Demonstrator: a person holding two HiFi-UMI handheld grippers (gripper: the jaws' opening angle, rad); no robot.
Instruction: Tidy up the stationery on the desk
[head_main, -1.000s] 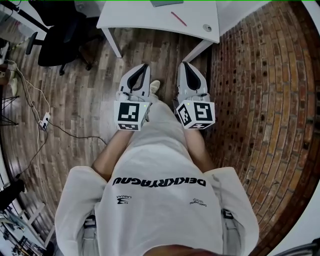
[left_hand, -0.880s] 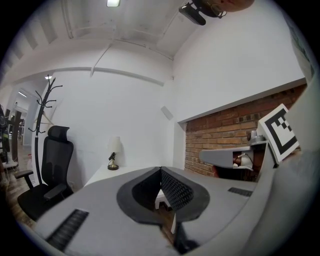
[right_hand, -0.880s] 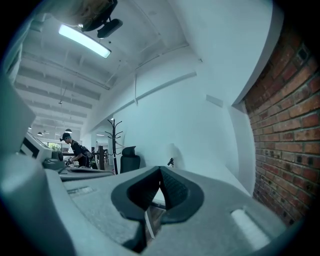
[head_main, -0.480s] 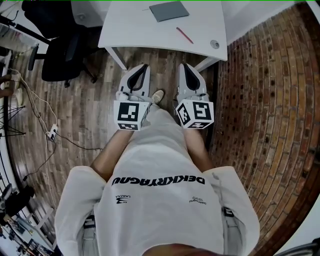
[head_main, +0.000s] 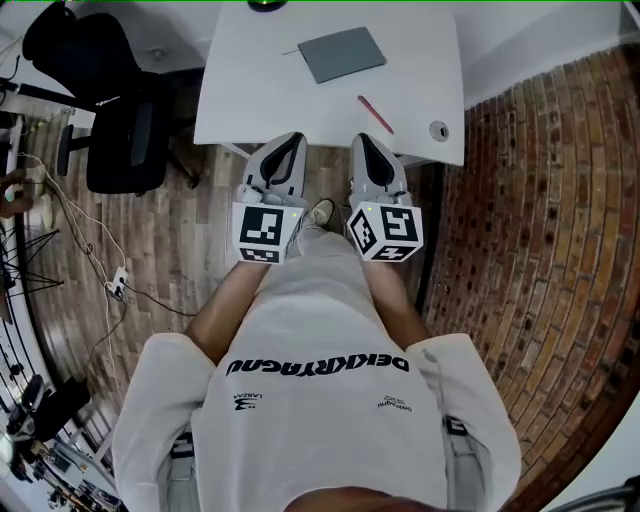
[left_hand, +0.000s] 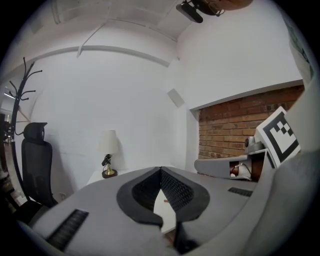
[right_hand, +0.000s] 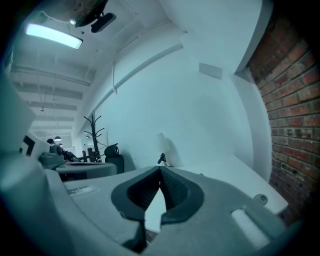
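fingers (left_hand: 175, 187) together on both grippers, nothing between them, stationery on the table ahead.
the left gripper (head_main: 289, 140) and the right gripper (head_main: 363, 140) are held side by side in front of the person, tips showing at the near edge of the white table (head_main: 250, 100). each gripper view shows its fingers meeting at the tips, empty. the red pen (head_main: 376, 114) lies nearest, just ahead and slightly right of the right gripper's fingers, not touching them. a small round item (head_main: 438, 130) sits near the table's near right corner, to the right of those fingers. the grey notebook (head_main: 342, 53) lies farther in, ahead of the gap between the two grippers, well apart from both. a black chair (head_main: 125, 130) stands left of the table.
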